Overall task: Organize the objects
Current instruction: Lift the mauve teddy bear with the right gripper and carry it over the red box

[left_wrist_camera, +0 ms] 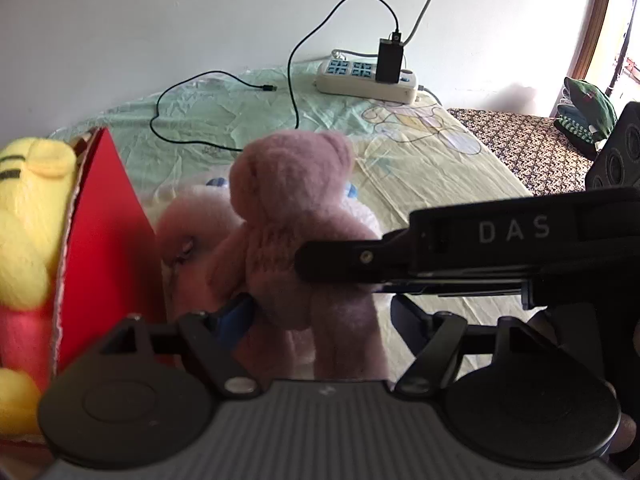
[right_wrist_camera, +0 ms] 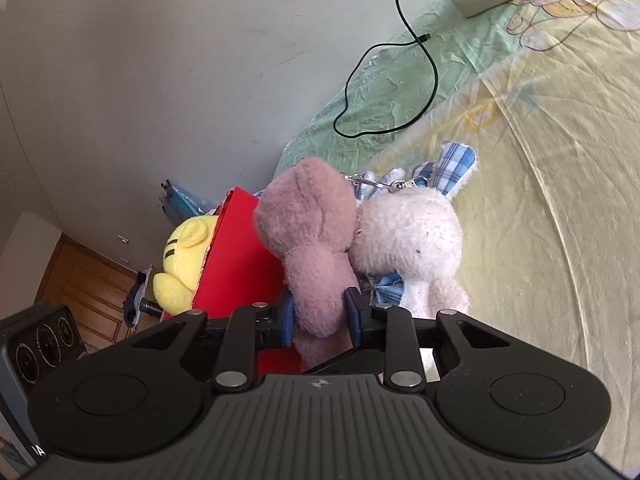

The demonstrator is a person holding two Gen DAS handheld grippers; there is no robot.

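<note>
Right wrist view puts the pink bear [right_wrist_camera: 310, 240] squarely between the blue pads of the right hand-held gripper [right_wrist_camera: 318, 314], which is closed down on its lower body; the head rises away from the pads, so the bear's long axis runs roughly along the fingers. The red box [right_wrist_camera: 236, 264], with a yellow plush [right_wrist_camera: 186, 258] already inside, lies just to the left of the bear, and a white bunny [right_wrist_camera: 412, 248] lies on the bed [right_wrist_camera: 540, 200] touching the bear's right side. By my reading, the next move turns on that short leftward gap from bear to box.

From the left wrist view, the left hand-held gripper [left_wrist_camera: 316, 312] sits below and near the same bear [left_wrist_camera: 288, 208], jaws partly spread either side of its legs; whether its pads press the fur I cannot tell. The right hand-held gripper's finger [left_wrist_camera: 352, 258] reaches in from the right, so the right hand has the firmer claim.
</note>
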